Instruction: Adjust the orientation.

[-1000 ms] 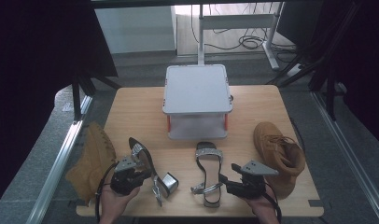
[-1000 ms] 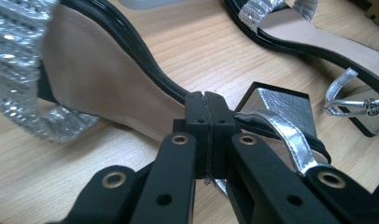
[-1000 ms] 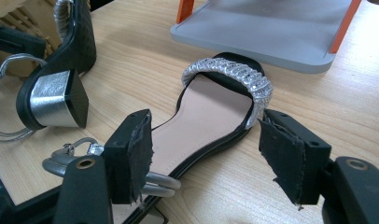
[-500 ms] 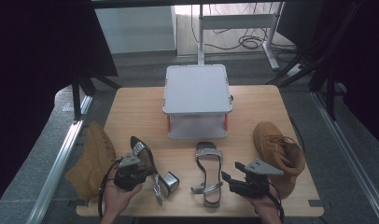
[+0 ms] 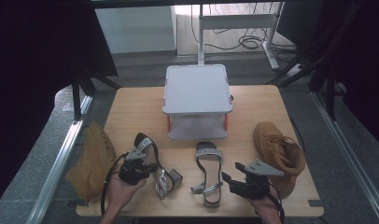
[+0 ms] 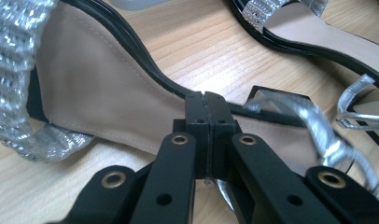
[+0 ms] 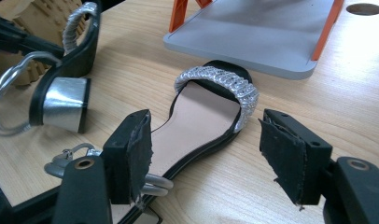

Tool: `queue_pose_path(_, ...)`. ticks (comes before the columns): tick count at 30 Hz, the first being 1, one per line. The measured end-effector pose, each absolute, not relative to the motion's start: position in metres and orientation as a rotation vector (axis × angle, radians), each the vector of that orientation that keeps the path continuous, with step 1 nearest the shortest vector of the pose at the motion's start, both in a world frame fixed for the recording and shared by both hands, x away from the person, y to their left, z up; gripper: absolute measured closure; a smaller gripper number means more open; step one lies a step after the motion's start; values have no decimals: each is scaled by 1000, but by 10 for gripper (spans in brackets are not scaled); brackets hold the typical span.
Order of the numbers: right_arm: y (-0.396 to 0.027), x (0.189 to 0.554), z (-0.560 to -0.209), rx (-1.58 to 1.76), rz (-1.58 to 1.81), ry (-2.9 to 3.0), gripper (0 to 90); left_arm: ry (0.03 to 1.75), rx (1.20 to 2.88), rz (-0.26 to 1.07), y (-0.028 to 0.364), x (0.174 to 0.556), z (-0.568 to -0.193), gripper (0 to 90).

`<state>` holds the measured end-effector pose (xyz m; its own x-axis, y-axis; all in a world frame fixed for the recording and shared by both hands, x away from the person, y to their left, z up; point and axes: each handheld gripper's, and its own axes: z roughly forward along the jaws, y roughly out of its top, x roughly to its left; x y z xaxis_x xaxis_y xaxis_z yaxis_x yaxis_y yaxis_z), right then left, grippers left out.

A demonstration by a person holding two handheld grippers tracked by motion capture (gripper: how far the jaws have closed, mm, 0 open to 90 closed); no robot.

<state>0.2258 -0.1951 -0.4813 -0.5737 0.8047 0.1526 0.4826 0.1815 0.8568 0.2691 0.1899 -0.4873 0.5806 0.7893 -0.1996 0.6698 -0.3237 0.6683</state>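
No readable txt, no labels, brands, nos. or signs on any item in view

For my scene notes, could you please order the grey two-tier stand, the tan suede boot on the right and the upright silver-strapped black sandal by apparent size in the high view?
1. Grey two-tier stand
2. Tan suede boot
3. Silver-strapped black sandal, though the boot's lead is modest.

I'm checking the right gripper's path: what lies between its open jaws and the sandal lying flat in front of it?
Nothing: in the right gripper view, the right gripper already has the flat sandal running in between its open jaws, with bare table beside it.
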Motion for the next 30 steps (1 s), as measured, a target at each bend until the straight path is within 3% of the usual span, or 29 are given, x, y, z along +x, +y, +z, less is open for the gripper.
queue_pose_path(9,-193,225,-483,1209,1326,2143,340,1169,2092,187,169,299,-493,900)
queue_pose_path(18,-187,222,-483,1158,1319,2190,383,1165,2060,210,173,289,-488,866)
queue_pose_path(20,-184,222,-483,1136,1320,2210,471,1156,2029,217,176,284,-482,857)
queue_pose_path(22,-183,222,-482,1135,1329,2218,501,1158,2014,218,177,282,-480,852)
queue_pose_path(23,-183,224,-480,1130,1345,2239,591,1158,2002,220,178,280,-477,821)
queue_pose_path(25,-183,227,-477,1124,1351,2243,672,1163,1988,228,178,278,-473,767)
queue_pose_path(26,-183,227,-477,1124,1351,2243,672,1165,1983,232,177,277,-471,767)
queue_pose_path(28,-180,230,-473,1116,1359,2257,748,1170,1964,238,177,276,-466,699)
queue_pose_path(29,-175,235,-470,1105,1371,2276,806,1170,1957,233,177,275,-463,622)
queue_pose_path(30,-175,235,-470,1105,1371,2276,806,1169,1952,229,177,274,-462,622)
